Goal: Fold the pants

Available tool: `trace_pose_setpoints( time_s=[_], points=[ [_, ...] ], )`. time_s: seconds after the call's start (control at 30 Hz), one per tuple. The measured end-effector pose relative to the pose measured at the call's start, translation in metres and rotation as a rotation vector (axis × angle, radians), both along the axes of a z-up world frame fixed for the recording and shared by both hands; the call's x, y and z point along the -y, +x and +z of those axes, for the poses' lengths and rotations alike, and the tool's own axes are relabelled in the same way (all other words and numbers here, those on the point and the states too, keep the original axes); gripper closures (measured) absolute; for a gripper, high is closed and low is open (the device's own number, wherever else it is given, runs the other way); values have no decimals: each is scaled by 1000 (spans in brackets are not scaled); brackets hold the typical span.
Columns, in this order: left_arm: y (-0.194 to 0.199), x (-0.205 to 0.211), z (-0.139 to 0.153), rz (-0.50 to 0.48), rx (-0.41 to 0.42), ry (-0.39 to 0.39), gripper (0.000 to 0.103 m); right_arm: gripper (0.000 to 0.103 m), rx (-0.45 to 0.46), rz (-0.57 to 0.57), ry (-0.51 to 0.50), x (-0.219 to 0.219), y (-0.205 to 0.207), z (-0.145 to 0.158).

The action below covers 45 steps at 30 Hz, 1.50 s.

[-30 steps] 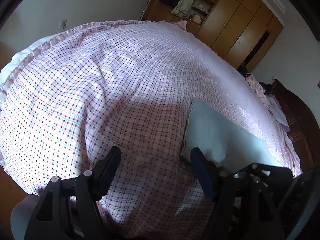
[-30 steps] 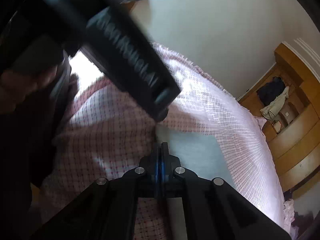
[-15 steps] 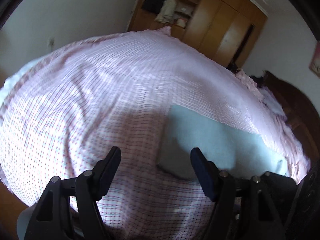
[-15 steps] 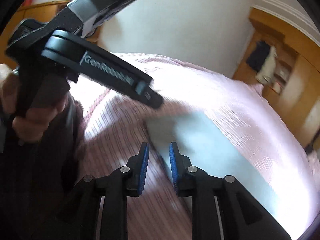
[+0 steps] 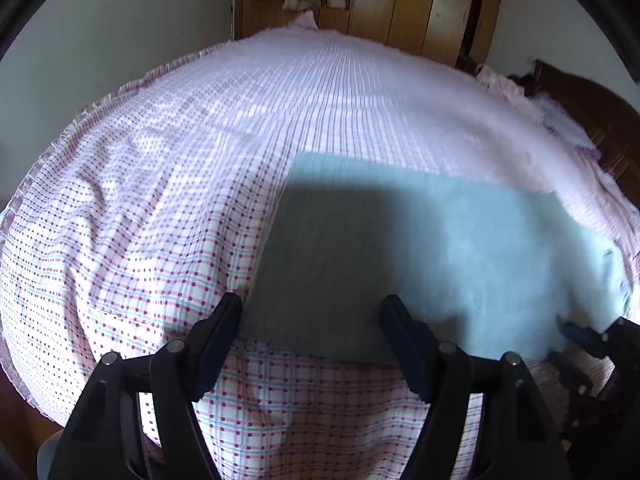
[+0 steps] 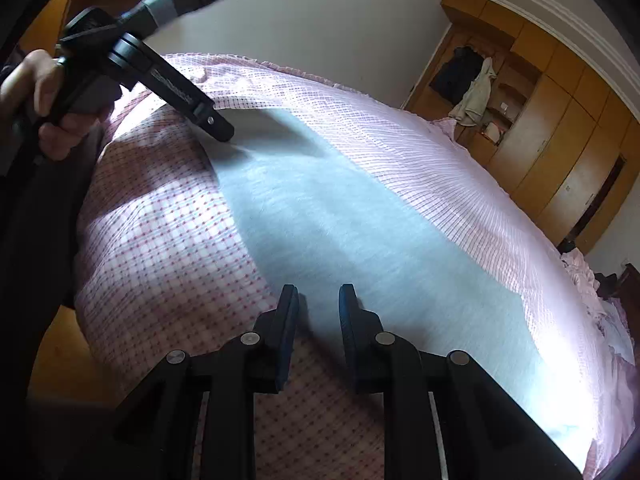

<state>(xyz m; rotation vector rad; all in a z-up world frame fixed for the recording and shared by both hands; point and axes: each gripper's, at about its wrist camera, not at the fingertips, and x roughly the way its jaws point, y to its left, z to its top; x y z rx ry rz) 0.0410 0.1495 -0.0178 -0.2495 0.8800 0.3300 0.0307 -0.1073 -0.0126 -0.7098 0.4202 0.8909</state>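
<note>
Light grey-blue pants (image 5: pixel 420 248) lie flat as a long folded strip on the pink checked bedspread (image 5: pixel 160 200). My left gripper (image 5: pixel 310 312) is open and empty, its fingers straddling the near left end of the pants, just above them. In the right wrist view the pants (image 6: pixel 360 232) run from upper left to lower right. My right gripper (image 6: pixel 318 300) is open a little and empty, over the near edge of the pants. The left gripper (image 6: pixel 212 120) shows there at the pants' far end, held by a hand.
The bed fills both views. Wooden wardrobes (image 6: pixel 552 120) with hanging clothes (image 6: pixel 476 92) stand past the bed's far side. A dark wooden headboard (image 5: pixel 592 112) and crumpled pink bedding (image 5: pixel 520 92) are at the right. A white wall (image 5: pixel 100 40) runs along the left.
The right gripper has opened from shut and let go of the pants, which now lie flat. The left gripper has swung right over the pants' end.
</note>
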Motion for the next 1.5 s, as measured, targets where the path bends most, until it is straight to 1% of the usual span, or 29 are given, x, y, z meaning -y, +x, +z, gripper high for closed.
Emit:
trace_pose_setpoints(
  time_s=[0.07,0.13,0.2,0.23,0.27,0.3,0.37,0.5,0.57,0.63,0.7,0.8,0.83,0.87,0.9,0.97,1.03,1.1,1.2,1.3,1.37,1.47,1.5],
  points=[
    [0,1,0,-1,1,9,27,90,0,29,3,6,-9,-1],
    [1,1,-2,-2,-6,15,27,90,46,23,-25,7,-16,-5],
    [1,1,-2,-3,-10,20,27,90,107,-7,-61,7,-18,-12],
    [1,0,-2,-4,-12,23,27,90,122,-20,-63,9,-21,-16],
    [1,1,-3,-4,-13,21,27,93,124,-32,-52,12,-21,-16],
    [1,0,-3,-5,-14,23,27,103,111,-34,-31,9,-16,-10],
    [1,2,-2,-7,-15,23,27,103,77,-41,-13,15,-12,-8],
    [2,2,-4,-1,-19,18,25,103,76,-51,-6,16,-7,-4],
    [3,3,-4,1,-22,31,25,103,68,-53,-23,16,-7,-8],
    [2,6,-1,3,-17,49,25,93,71,-46,-26,16,-11,-10],
    [-1,10,5,-6,9,62,27,89,43,-36,20,21,-14,-4],
    [-9,21,19,-42,97,54,27,87,-71,-46,166,37,-9,13],
    [-10,24,21,-45,112,53,27,86,-128,-64,224,44,-3,17],
    [-10,27,23,-51,126,55,27,86,-170,-75,258,48,2,19],
    [-8,32,23,-56,128,70,27,86,-217,-86,289,50,8,20],
    [-2,34,20,-56,102,95,28,86,-326,-101,342,48,21,24],
    [1,34,15,-52,70,99,30,86,-379,-66,398,39,26,30],
    [-1,29,14,-40,64,93,30,86,-378,-32,406,24,24,34],
    [-10,27,13,-35,75,67,30,86,-334,1,349,-12,20,34],
    [-17,29,11,-38,78,38,30,87,-313,-9,270,-44,20,20],
    [-18,30,10,-41,73,28,30,86,-302,-44,242,-54,25,12],
    [-16,30,8,-43,59,18,30,87,-336,-67,271,-51,31,5],
    [-15,30,7,-43,53,20,30,92,-357,-69,278,-50,33,4]
  ],
)
